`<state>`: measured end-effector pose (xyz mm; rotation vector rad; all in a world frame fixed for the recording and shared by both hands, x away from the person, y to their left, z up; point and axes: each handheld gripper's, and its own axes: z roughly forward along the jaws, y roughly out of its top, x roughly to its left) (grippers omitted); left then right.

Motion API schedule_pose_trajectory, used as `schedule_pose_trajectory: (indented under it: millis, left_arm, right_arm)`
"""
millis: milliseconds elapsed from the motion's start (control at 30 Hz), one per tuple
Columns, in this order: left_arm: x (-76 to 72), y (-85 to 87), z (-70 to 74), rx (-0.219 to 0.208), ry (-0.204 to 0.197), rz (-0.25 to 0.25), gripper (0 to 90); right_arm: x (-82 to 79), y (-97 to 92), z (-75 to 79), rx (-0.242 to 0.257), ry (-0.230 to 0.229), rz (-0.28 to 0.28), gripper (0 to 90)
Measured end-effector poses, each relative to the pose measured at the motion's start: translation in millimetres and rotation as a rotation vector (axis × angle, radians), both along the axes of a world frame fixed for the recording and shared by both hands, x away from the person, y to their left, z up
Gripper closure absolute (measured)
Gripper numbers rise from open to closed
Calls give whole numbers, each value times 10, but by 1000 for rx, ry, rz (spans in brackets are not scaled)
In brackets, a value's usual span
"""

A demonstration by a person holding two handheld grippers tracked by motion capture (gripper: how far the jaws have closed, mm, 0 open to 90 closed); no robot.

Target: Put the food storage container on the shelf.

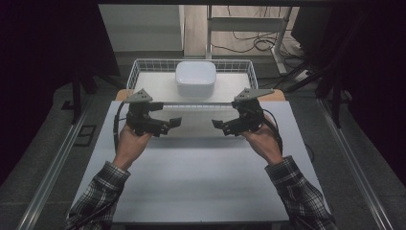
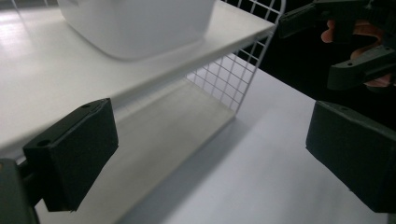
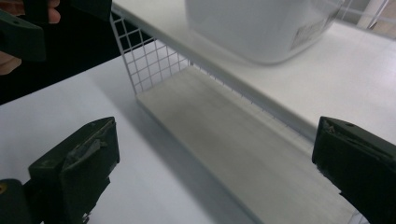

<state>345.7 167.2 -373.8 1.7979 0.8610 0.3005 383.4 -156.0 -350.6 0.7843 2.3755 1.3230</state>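
Both grippers' jaws wide apart, empty, near wire basket (image 1: 139,72).

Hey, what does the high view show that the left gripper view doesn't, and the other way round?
High view alone: the person's plaid sleeves, the floor around the table, cables behind it, and the whole outline of the wire basket.

Left gripper view alone: a close look under the basket's raised white shelf, down to the lower board beneath it.

Both share: the white container on the shelf, the white table, the left gripper with jaws apart and nothing between them, and the right gripper.
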Motion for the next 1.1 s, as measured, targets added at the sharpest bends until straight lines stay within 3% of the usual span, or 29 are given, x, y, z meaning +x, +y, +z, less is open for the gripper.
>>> schedule_pose_trajectory:
  millis: [367,467,800,1000,1100]
  left_arm:
    - [-399,50,-370,26,20,3,19]
    - [-516,51,-544,20,34,12,16]
    - [-809,106,-876,22,45,32,20]
    - [-976,158,-1125,79,77,37,22]
    - [-1051,193,-1194,86,85,51,21]
  right_arm:
    - [-412,-215,-240,25,-32,-18,0]
    - [-547,-285,-377,32,-23,-27,0]
    - [-811,-462,-711,44,-16,-56,0]
    - [-966,-601,-869,51,-16,-100,0]
    - [-1033,-654,-964,50,0,-112,0]
